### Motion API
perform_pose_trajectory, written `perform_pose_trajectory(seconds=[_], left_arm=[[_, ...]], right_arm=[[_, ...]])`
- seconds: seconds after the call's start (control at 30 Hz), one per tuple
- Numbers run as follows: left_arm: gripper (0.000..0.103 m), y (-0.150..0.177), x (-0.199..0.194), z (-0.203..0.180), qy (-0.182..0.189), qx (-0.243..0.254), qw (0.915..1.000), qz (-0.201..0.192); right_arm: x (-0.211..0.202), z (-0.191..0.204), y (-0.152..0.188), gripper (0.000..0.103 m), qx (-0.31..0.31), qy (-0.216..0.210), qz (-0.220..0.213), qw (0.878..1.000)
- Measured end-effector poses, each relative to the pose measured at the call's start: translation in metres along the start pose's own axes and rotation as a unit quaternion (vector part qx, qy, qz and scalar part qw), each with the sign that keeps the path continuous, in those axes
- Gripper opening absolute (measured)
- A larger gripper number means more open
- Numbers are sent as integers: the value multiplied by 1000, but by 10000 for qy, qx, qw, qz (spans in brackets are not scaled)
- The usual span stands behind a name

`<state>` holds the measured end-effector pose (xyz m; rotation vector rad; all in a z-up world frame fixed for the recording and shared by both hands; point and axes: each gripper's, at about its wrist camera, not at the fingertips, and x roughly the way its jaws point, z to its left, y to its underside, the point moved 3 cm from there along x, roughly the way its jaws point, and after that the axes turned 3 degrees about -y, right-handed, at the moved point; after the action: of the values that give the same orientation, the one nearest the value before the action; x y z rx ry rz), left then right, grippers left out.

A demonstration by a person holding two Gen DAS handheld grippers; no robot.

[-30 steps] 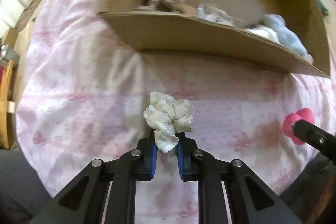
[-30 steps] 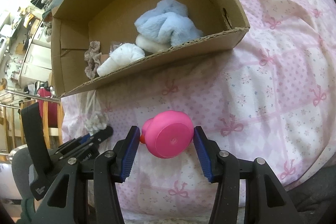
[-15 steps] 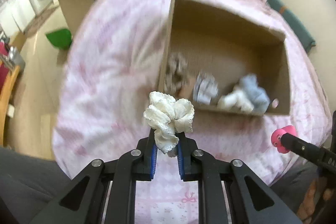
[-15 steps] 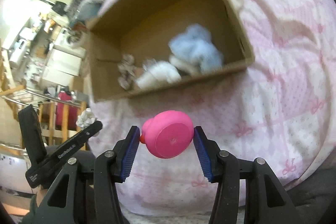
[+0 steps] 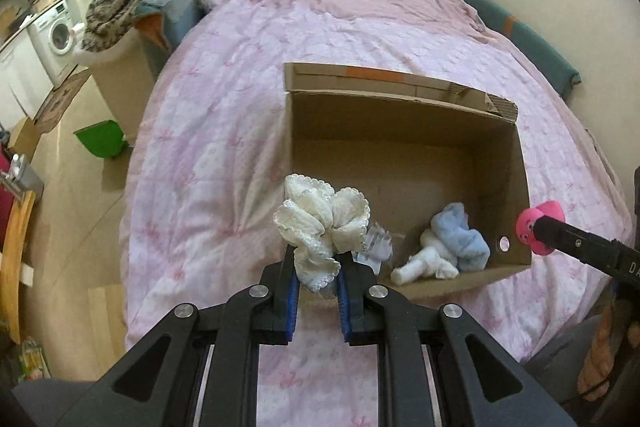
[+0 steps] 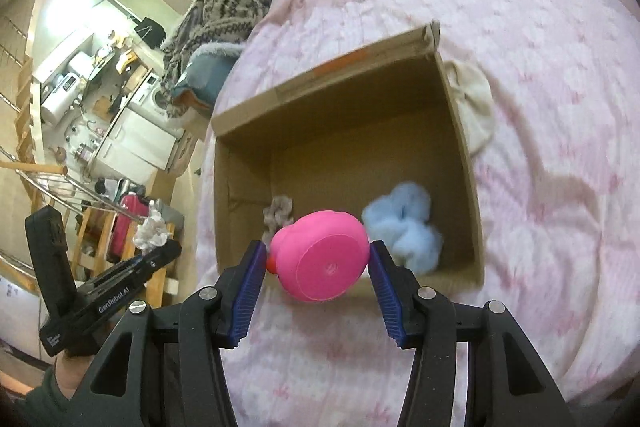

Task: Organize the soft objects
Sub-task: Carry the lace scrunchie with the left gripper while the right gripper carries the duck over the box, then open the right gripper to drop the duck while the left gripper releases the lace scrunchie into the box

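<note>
With the left gripper [image 5: 317, 277] pinching a cream lace-edged fabric scrunchie [image 5: 322, 226] and the right gripper [image 6: 318, 269] clamping a pink rubber duck toy [image 6: 322, 255], both above the open cardboard box's [image 5: 520, 163] near wall, each should probably move further over the interior before releasing.

A bed [image 5: 224, 131] fills the view, covered by a pink quilt [image 6: 560, 155] printed with small bows and flowers, rumpled toward the far end where it bunches against the wall. Sitting directly on the quilt, near the close edge, is an open cardboard box [image 5: 520, 163], its flaps up and a strip of orange tape along the far flap. Just beside the box's right wall, touching it, a cream cloth [image 6: 474, 107] lies on the quilt, partly tucked behind the cardboard. Along the far right side of the bed a teal cushion [image 5: 524, 39] runs against the wall.
</note>
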<state>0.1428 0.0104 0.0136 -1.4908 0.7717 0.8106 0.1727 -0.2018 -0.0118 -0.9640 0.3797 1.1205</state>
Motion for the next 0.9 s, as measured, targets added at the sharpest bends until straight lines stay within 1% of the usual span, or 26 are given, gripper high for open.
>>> perform_pose_trajectory(seconds=[0.1, 0.2, 0.3, 0.4, 0.57, 0.67, 0.77, 0.9], left_arm=[[15, -5, 17, -8, -34, 76, 10000, 21], [15, -7, 36, -17, -78, 229, 9997, 11], [15, -5, 53, -19, -18, 182, 9998, 73], [15, -3, 66, -18, 19, 44, 9998, 208], [15, -1, 77, -21, 65, 43, 9997, 242], [15, 4, 84, -24, 62, 214, 9993, 316], [15, 7, 85, -25, 181, 291, 9988, 340], [15, 7, 84, -26, 143, 289, 9991, 290]], right_arm=[[7, -4, -7, 56, 2, 0, -89, 10000], [19, -12, -1, 56, 72, 18, -151, 9999], [37, -15, 5, 56, -27, 281, 69, 9996], [48, -15, 6, 56, -195, 405, 195, 9988], [60, -20, 10, 56, -193, 486, 393, 9979], [65, -20, 12, 56, -240, 502, 474, 9973], [69, -19, 15, 56, -278, 503, 577, 9967], [72, -15, 18, 56, -423, 541, 670, 9954]])
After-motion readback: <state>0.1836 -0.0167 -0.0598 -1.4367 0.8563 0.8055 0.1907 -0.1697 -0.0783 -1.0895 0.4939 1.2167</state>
